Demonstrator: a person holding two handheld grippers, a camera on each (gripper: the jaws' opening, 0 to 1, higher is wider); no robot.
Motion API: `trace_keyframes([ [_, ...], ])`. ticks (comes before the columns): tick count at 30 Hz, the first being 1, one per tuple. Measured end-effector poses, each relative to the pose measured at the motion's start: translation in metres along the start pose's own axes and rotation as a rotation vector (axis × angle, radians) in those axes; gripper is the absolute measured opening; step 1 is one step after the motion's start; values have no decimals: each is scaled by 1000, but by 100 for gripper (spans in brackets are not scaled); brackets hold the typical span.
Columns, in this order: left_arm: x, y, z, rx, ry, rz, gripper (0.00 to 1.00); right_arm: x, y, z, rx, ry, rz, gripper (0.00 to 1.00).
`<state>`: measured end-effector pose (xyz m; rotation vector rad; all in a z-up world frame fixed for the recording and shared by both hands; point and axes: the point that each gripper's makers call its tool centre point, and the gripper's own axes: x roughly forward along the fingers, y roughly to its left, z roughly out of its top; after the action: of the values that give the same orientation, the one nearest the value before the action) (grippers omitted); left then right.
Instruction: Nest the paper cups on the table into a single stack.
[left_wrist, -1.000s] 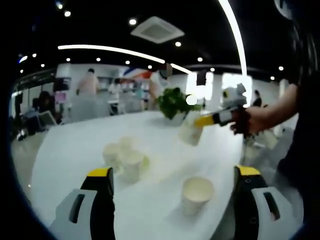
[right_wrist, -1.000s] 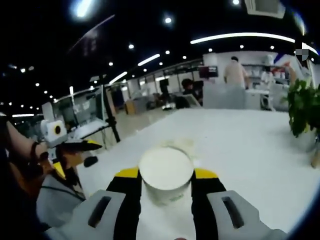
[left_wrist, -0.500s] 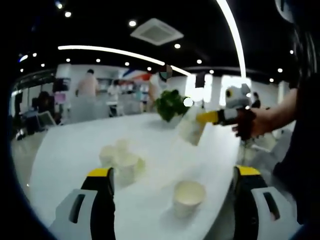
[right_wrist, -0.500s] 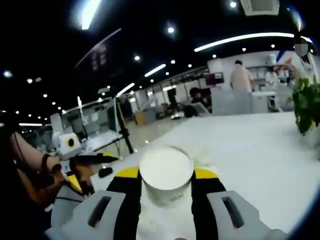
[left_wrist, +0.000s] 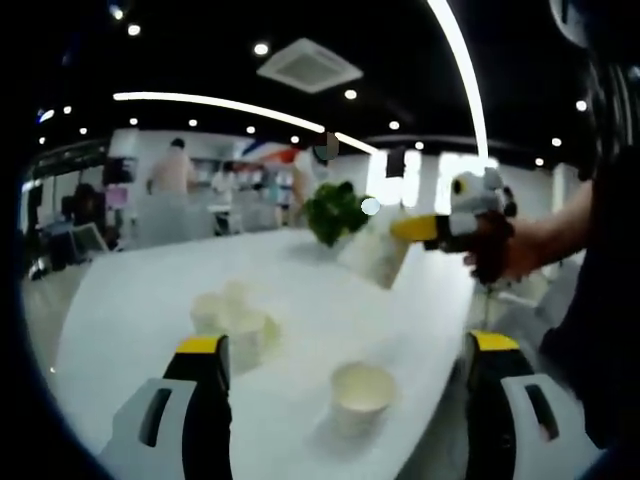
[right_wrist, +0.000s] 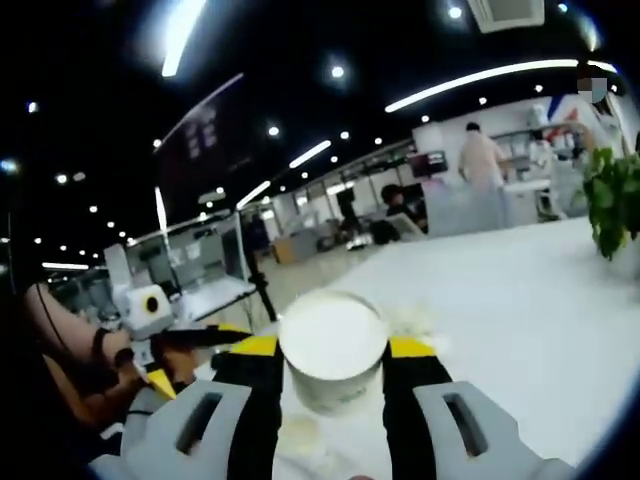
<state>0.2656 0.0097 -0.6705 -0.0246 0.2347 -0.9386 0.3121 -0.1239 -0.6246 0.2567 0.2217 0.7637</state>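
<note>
A white paper cup (right_wrist: 332, 338) is clamped upright between the jaws of my right gripper (right_wrist: 332, 350), held in the air above the white table (right_wrist: 520, 300). In the left gripper view, that gripper (left_wrist: 432, 229) carries the same cup (left_wrist: 374, 256) tilted, high over the table's right side. My left gripper (left_wrist: 346, 345) is open, its jaws wide apart with nothing between them. Just ahead of it, one cup (left_wrist: 360, 393) stands alone. A cluster of cups (left_wrist: 232, 318) sits to its left, and the cluster (right_wrist: 415, 318) also peeks from behind the held cup.
A potted green plant (left_wrist: 335, 209) stands at the table's far end, and the same plant (right_wrist: 611, 196) is at the right edge of the right gripper view. A person's hand (left_wrist: 502, 248) holds the right gripper. The table's near edge (left_wrist: 425, 440) curves close. People stand in the office behind.
The right gripper has carried its cup a little higher and nearer the cups on the table. Both views have shifted slightly with the hands. The left gripper stays open.
</note>
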Motion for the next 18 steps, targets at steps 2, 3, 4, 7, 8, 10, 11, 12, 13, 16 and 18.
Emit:
trace_keyframes([
  [2,-1,-4,0,1,-5,-3,95,1,4,1,0,-4,9,35],
  [3,-1,-5,0,1,-5,-8,95,2,5,1,-2,-5,14,35],
  [4,-1,-7,-1,1,-2,-12,95,4,9,0,-2,-1,24,35],
  [7,-2,-11,-3,-10,4,-18,93,8,15,1,12,-7,40,35],
  [8,-3,-12,-3,-11,4,-20,93,8,15,1,13,-9,40,35],
  [10,-2,-14,-1,-14,-1,-28,92,9,18,3,15,-18,43,35],
  [11,-2,-16,-1,-14,-2,-32,91,10,20,3,22,-20,49,35],
  [12,-2,-17,0,-11,-1,-35,91,10,21,3,24,-22,51,35],
  [13,-2,-18,0,-11,-1,-37,91,10,22,3,27,-23,52,35],
  [16,-2,-20,1,-17,-2,-44,91,11,25,3,36,-22,65,35],
  [18,-1,-23,3,-17,-5,-52,90,10,27,3,36,-26,67,35],
])
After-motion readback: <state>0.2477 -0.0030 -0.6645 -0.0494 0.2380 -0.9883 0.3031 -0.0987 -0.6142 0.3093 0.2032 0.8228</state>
